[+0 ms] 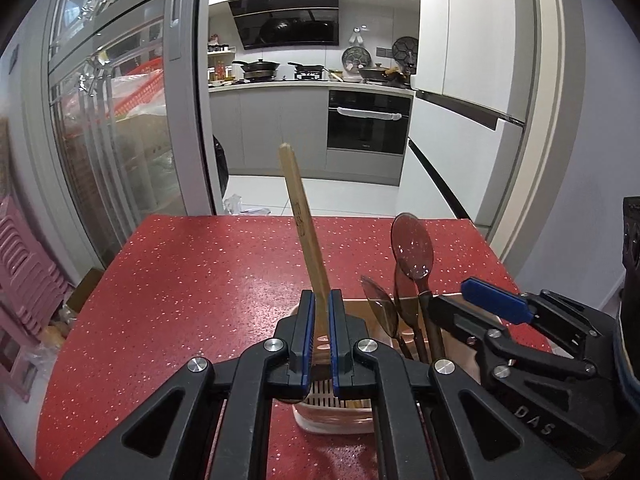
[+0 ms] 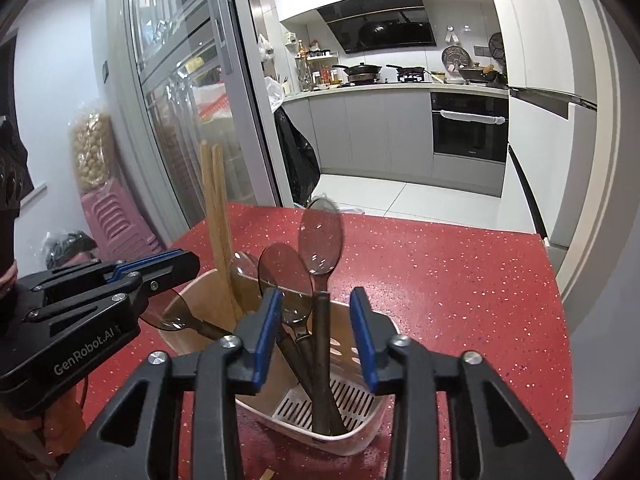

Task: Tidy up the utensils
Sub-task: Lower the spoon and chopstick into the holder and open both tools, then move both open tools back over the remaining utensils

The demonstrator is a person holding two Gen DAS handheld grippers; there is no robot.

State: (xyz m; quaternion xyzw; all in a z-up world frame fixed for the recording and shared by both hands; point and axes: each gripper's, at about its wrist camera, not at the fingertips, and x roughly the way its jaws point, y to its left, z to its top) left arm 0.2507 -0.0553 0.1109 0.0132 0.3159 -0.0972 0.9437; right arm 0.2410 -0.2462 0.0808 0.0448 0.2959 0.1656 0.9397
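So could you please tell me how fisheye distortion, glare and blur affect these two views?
Left wrist view: door frame bows, dark corners, glass door reflective, chopsticks sharp. Right wrist view: same bowing, top spoon slightly blurred.

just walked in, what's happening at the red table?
A person with two handheld grippers is sorting utensils into a pink utensil holder on the red table. The left gripper is shut on a pair of wooden chopsticks, standing them in the holder. The right gripper is open around the handle of a translucent brown spoon that stands in the holder beside several other brown spoons; its pads aren't touching it.
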